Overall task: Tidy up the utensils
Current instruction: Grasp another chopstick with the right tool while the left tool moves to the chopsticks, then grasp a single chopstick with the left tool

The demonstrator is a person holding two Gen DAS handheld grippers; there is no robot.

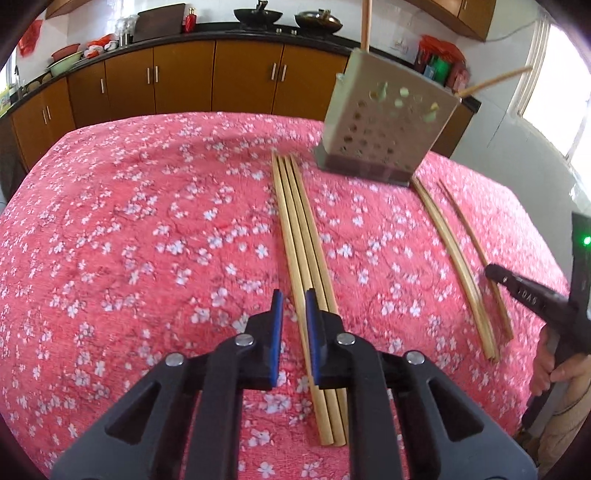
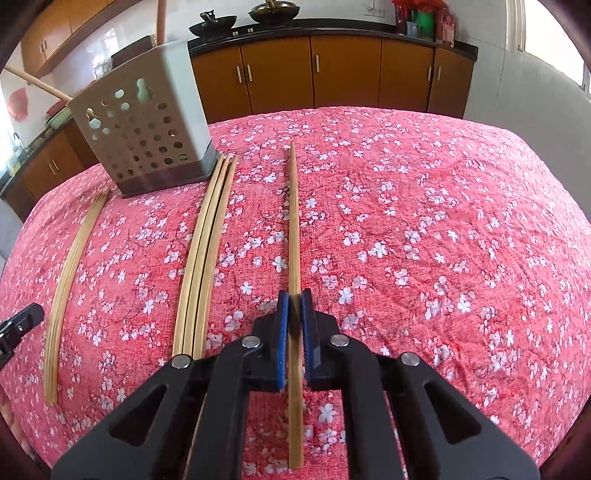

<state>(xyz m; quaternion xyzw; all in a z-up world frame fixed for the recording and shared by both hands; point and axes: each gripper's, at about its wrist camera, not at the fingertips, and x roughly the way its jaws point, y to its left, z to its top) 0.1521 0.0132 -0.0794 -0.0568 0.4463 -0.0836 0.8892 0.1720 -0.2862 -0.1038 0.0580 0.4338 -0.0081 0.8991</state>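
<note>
Bamboo chopsticks lie on a red flowered tablecloth [image 1: 147,221]. My left gripper [image 1: 294,297] sits low over a bundle of three chopsticks [image 1: 301,229]. Its blue pads stand narrowly apart around the leftmost stick, with cloth showing beside the left pad. My right gripper [image 2: 294,295] is shut on a single chopstick [image 2: 293,221] that lies flat and points away from me. A perforated grey utensil holder [image 1: 388,122] [image 2: 147,125] stands at the far side with two sticks poking out of it [image 1: 365,22]. The right gripper's finger [image 1: 495,273] also shows over the right-hand sticks [image 1: 454,258].
Another bundle [image 2: 205,258] lies beside the held stick, and the left bundle [image 2: 70,266] lies farther left near the left gripper's tip [image 2: 22,321]. A hand [image 1: 554,369] holds the right gripper. Brown cabinets [image 2: 343,74] and a counter with woks stand behind the table.
</note>
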